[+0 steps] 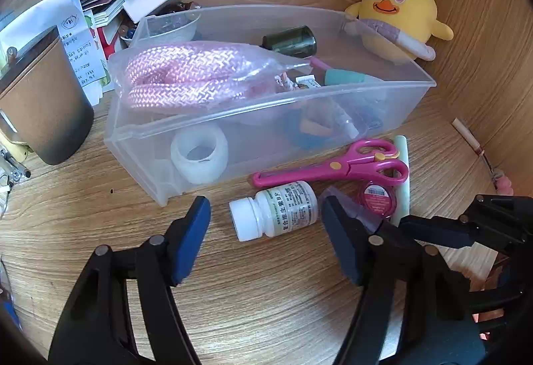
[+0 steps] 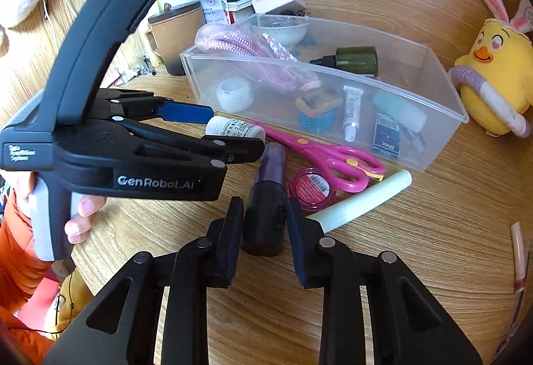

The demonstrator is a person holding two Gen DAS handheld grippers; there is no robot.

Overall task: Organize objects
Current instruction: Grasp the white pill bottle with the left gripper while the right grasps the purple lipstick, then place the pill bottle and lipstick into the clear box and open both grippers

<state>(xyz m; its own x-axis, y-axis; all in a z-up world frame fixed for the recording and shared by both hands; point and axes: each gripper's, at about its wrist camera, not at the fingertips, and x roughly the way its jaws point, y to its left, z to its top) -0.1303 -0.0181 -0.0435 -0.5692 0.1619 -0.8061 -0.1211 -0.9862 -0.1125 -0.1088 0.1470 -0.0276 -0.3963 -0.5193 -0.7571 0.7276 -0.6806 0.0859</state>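
Note:
A white pill bottle (image 1: 276,211) lies on its side on the wooden table, in front of the clear plastic bin (image 1: 416,92). My left gripper (image 1: 265,206) straddles it, open, with a gap at the cap end. In the right wrist view the same bottle (image 2: 235,128) lies between the left gripper's (image 2: 238,128) blue pads. A dark purple bottle (image 2: 271,165) lies on the table, and my right gripper (image 2: 265,203) is shut on its near end, both pads touching its sides. One of the right gripper's fingers (image 1: 433,231) shows in the left wrist view.
Pink scissors (image 1: 333,165), a red round tin (image 1: 379,198) and a pale green stick (image 1: 401,172) lie beside the bin. The bin holds pink rope, a tape roll and small bottles. A brown cup (image 1: 43,112) and a paper pile stand left; a yellow chick plush (image 1: 396,18) sits right.

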